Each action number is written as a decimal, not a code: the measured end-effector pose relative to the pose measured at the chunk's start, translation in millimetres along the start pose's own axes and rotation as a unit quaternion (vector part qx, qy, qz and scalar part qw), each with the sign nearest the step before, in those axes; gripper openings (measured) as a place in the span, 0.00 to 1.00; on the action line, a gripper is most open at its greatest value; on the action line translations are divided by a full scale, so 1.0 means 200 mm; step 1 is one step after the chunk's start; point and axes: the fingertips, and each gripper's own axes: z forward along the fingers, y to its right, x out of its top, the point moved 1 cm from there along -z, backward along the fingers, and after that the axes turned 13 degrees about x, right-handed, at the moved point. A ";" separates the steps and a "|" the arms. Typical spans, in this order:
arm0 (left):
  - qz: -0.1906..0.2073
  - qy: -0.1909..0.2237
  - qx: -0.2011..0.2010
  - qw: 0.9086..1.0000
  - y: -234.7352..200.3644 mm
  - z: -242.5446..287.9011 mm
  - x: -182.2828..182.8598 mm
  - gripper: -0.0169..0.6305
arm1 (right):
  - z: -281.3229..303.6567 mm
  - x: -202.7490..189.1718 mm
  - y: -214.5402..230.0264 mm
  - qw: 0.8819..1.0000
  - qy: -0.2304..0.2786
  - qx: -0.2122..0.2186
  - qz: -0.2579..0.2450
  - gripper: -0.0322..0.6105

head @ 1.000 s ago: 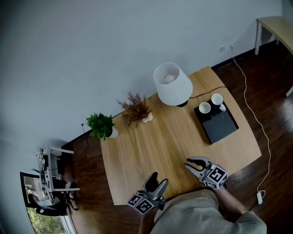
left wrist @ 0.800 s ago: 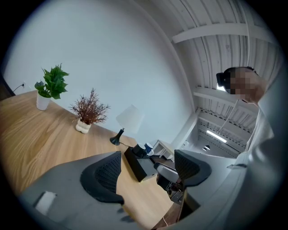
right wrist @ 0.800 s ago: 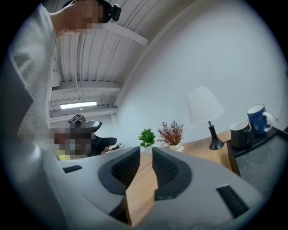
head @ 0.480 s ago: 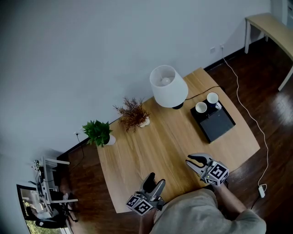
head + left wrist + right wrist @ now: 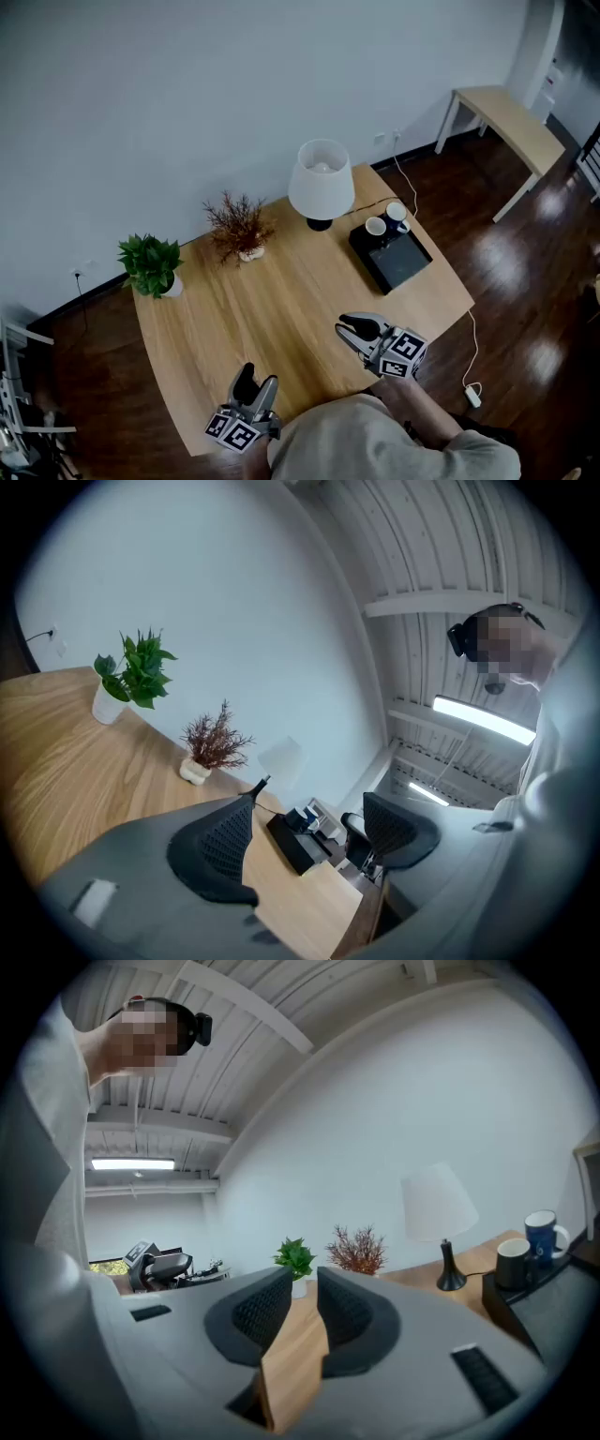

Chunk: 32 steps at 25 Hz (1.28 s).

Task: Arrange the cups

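Now just right of the lamp, on the back edge of a black box: dark cup and blue cup, upright, side by side. Well in front of the lamp, over the table's near edge: left gripper, jaws wide apart with nothing between them, and right gripper, jaws closed together, empty. Both well apart from the cups. Left of the lamp: dried sprig, then green plant further left.
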 end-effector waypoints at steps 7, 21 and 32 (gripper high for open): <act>-0.031 0.041 0.001 0.999 -0.19 -0.17 0.12 0.61 | 0.15 0.07 -0.09 0.999 0.024 -0.006 0.029 0.17; -0.003 0.026 0.027 0.999 0.00 0.01 0.04 0.59 | -0.04 -0.03 0.10 0.995 0.061 0.005 0.076 0.17; 0.041 -0.024 0.053 0.997 0.30 0.29 -0.12 0.59 | -0.31 -0.13 0.28 0.994 0.068 0.024 0.086 0.17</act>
